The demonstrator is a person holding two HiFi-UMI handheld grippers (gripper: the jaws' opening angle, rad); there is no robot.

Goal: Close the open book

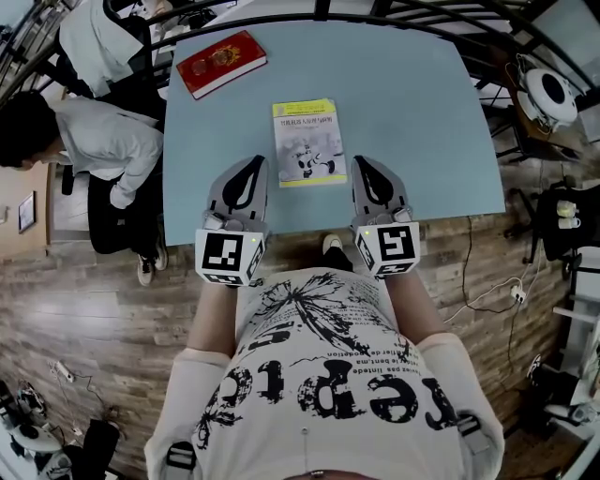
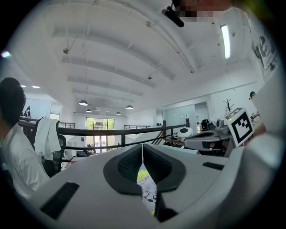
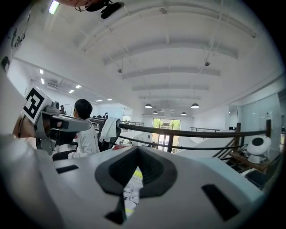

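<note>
A thin book (image 1: 308, 142) with a yellow and white cover lies flat and closed, cover up, in the middle of the blue table (image 1: 412, 122). My left gripper (image 1: 257, 161) hangs just left of the book's near corner, its jaws together with nothing held. My right gripper (image 1: 360, 161) sits just right of the book, jaws together and also empty. In the left gripper view the jaw tips (image 2: 143, 146) meet, and the book (image 2: 147, 190) shows through the gap beneath them. The right gripper view shows the same: tips (image 3: 137, 150) touching, book (image 3: 131, 193) below.
A red book (image 1: 222, 62) lies at the table's far left corner. A person in white (image 1: 98, 141) sits beside the table's left edge. A black railing (image 1: 487, 28) runs behind the table. Cables (image 1: 487, 291) trail over the wooden floor to the right.
</note>
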